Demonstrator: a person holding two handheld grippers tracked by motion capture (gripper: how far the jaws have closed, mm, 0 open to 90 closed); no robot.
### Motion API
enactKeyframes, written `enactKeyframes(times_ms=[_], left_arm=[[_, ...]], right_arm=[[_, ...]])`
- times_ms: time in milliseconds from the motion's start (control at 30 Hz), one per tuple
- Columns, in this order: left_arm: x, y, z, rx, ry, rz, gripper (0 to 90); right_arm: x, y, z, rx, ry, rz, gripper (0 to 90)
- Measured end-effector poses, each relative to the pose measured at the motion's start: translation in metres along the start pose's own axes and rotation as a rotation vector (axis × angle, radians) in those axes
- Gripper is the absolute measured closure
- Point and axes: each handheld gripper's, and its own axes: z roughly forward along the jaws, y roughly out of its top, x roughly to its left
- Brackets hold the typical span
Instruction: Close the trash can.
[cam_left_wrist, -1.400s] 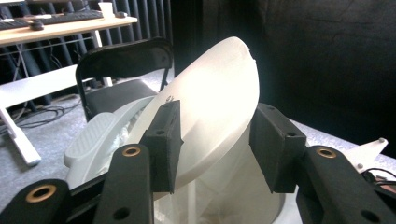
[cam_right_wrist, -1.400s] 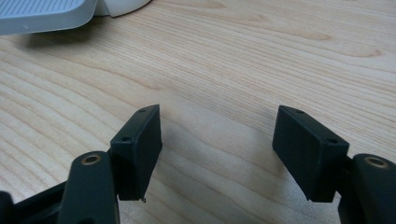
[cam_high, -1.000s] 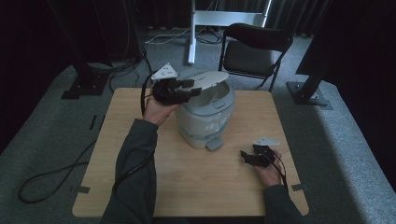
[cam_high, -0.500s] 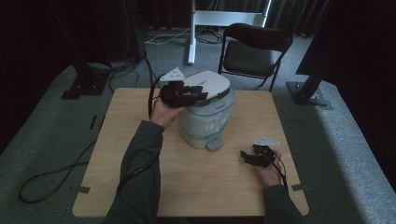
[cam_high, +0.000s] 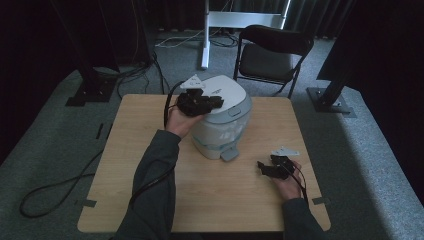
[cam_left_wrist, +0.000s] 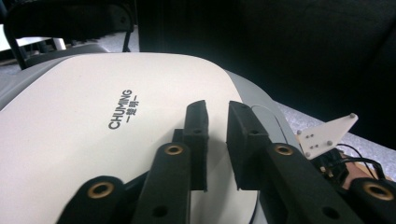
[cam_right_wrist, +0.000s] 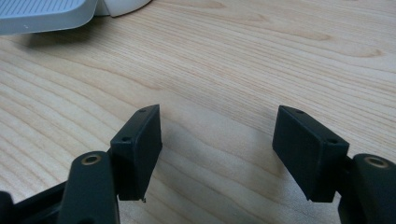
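A white and grey rice cooker (cam_high: 220, 132) stands mid-table with its lid (cam_high: 231, 94) down. My left gripper (cam_high: 209, 102) lies on top of that lid, jaws nearly together with nothing between them. In the left gripper view the fingertips (cam_left_wrist: 217, 109) rest on the cream lid (cam_left_wrist: 93, 140), which is printed CHUMING. My right gripper (cam_high: 263, 168) sits low over the wooden table (cam_high: 145, 145) to the right of the cooker. It is open and empty (cam_right_wrist: 217, 116), and the cooker's base (cam_right_wrist: 46, 14) shows at the top left of its view.
A grey tab (cam_high: 229, 154) juts from the cooker's front base. A black folding chair (cam_high: 272, 50) stands behind the table, with stand bases and cables on the carpet around it. The right gripper's grey plate (cam_left_wrist: 327, 135) shows beyond the lid.
The lid was tilted up and has come down flat onto the cooker, with my left gripper riding it rightward. The right gripper has stayed in place.
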Motion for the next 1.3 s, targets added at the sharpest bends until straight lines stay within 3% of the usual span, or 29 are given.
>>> enactKeyframes(times_ms=[167,533,567,800,1033,1133,1300], left_arm=[[0.0,-0.002,0.003,-0.009,0.001,-0.012,89.9],[-0.007,0.002,0.005,0.028,0.045,0.024,90.0],[-0.008,0.002,0.005,0.048,0.052,0.028,90.0],[-0.011,0.003,0.006,0.051,0.065,0.048,90.0],[-0.007,0.001,0.001,0.011,0.062,0.045,82.1],[-0.007,0.002,-0.008,-0.034,0.06,0.037,81.0],[-0.009,0.004,-0.016,-0.035,0.079,0.049,79.0]], right_arm=[[0.0,0.0,0.0,0.0,0.0,0.0,32.1],[0.0,0.0,0.0,0.0,0.0,-0.001,32.1],[0.0,0.0,0.0,0.0,-0.001,-0.001,32.1],[0.001,0.0,0.0,0.001,0.001,-0.004,31.9],[0.001,0.0,0.0,0.001,0.002,-0.003,31.9],[0.001,0.0,0.0,0.001,0.002,-0.004,31.8],[0.001,0.0,0.0,0.001,0.002,-0.004,31.8]])
